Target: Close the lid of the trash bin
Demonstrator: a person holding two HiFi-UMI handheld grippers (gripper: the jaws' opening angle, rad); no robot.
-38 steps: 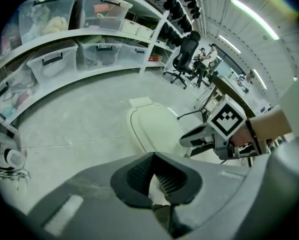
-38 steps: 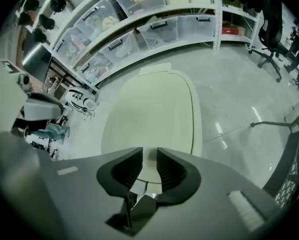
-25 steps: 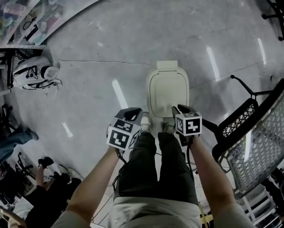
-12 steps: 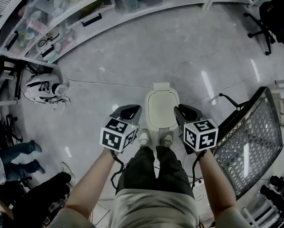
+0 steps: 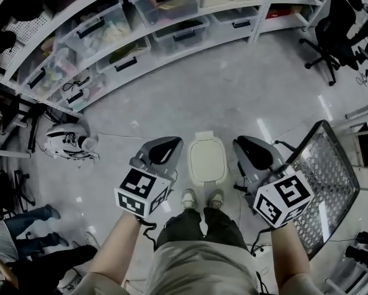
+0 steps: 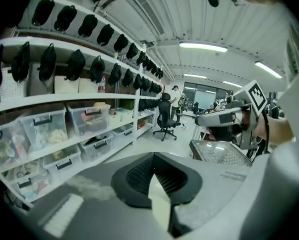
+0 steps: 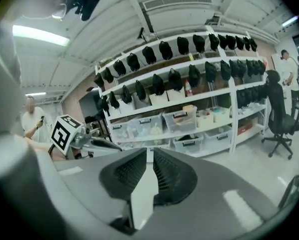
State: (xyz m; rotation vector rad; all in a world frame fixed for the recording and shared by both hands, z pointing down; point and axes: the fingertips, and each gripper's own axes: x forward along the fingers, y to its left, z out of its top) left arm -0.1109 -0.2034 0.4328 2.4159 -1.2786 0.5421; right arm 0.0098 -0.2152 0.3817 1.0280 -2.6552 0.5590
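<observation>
Lid [image 5: 207, 157] was found down on the bin [image 5: 207, 179] by the feet [image 5: 188, 197]; the task was judged done. Left gripper [image 5: 164, 151], shut, and right gripper [image 5: 253, 152], just narrowed to a slit, had been raised, empty.

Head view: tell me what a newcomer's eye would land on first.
The left gripper and right gripper, bold with black-and-white square markers, fill lower centre. Both are empty, and the right one's jaws have just been closing to a narrow gap. Between them, just beyond the person's shoes, stands the closed white trash bin. A wire mesh cart sits at right.
</observation>
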